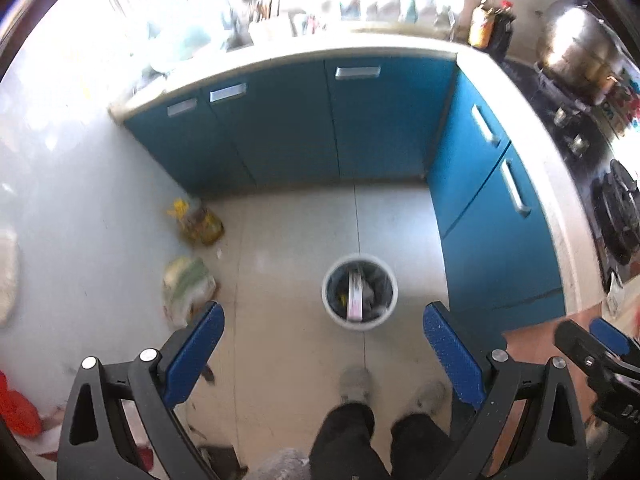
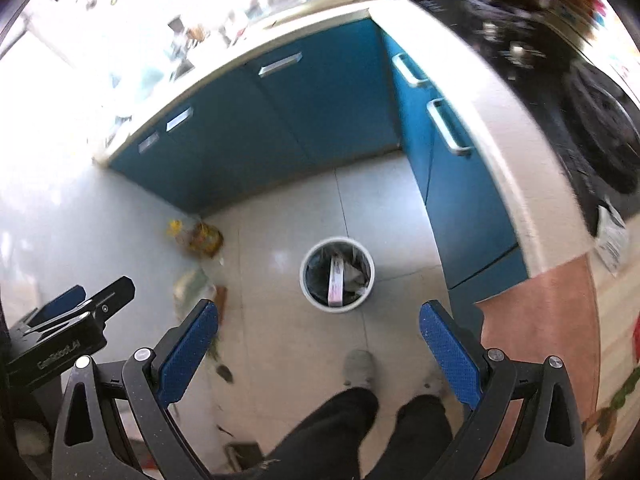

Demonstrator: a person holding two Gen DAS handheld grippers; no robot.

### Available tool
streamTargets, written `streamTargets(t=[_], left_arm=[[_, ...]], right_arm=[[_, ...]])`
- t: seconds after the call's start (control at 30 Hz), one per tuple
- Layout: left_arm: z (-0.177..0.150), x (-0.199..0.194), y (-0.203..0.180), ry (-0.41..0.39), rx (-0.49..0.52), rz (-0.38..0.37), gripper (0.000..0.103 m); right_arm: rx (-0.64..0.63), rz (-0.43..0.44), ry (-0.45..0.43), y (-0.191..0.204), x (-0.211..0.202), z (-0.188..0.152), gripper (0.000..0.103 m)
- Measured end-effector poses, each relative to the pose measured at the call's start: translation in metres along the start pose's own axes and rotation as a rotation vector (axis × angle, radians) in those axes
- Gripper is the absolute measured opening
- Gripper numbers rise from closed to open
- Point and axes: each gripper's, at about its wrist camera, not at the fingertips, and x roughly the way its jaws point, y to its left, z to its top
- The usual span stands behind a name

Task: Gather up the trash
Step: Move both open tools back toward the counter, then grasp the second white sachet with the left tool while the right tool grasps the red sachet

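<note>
Approaching: round white plastic bin [image 1: 360, 294] on the grey tiled floor [image 1: 288, 240], centring overhead.
Tongs: left tongs [image 1: 322, 344] and right tongs [image 2: 318, 340] both spread wide, holding nothing.

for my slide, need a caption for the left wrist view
Open left gripper above a white trash bin on the kitchen floor.

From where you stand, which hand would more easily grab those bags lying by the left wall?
Probably the left. Both grippers are open and empty, but the left gripper is on the side of the green-white bag and yellow bag; the right gripper hangs nearer the cabinets.
</note>
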Motion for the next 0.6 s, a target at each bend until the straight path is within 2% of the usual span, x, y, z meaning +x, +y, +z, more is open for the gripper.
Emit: streamTargets(t=[0.1, 0.27, 0.37, 0.43, 0.57, 0.6], left_arm=[[0.016, -0.015, -0.036, -0.071, 0.044, 0.006, 0.102], [0.041, -0.02, -0.143, -0.103, 0.202, -0.091, 0.103], [0.042, -0.018, -0.218, -0.068, 0.3, -0.168, 0.103], [0.036, -0.01, -0.271, -0.015, 0.363, -0.228, 0.103], [0.013, 0.011, -0.369, 0.094, 0.484, -0.295, 0.103], [0.006, 0.016, -0.389, 0.118, 0.516, -0.301, 0.103]], right_arm=[[0.088, -0.03, -0.058, -0.042, -0.032, 0.007, 0.102], [0.295, -0.142, -0.146, -0.152, -0.085, -0.001, 0.102], [0.46, -0.235, -0.171, -0.236, -0.112, -0.02, 0.102], [0.573, -0.3, -0.171, -0.297, -0.123, -0.039, 0.102], [0.722, -0.406, -0.127, -0.391, -0.123, -0.075, 0.102], [0.745, -0.411, -0.114, -0.406, -0.119, -0.08, 0.102]])
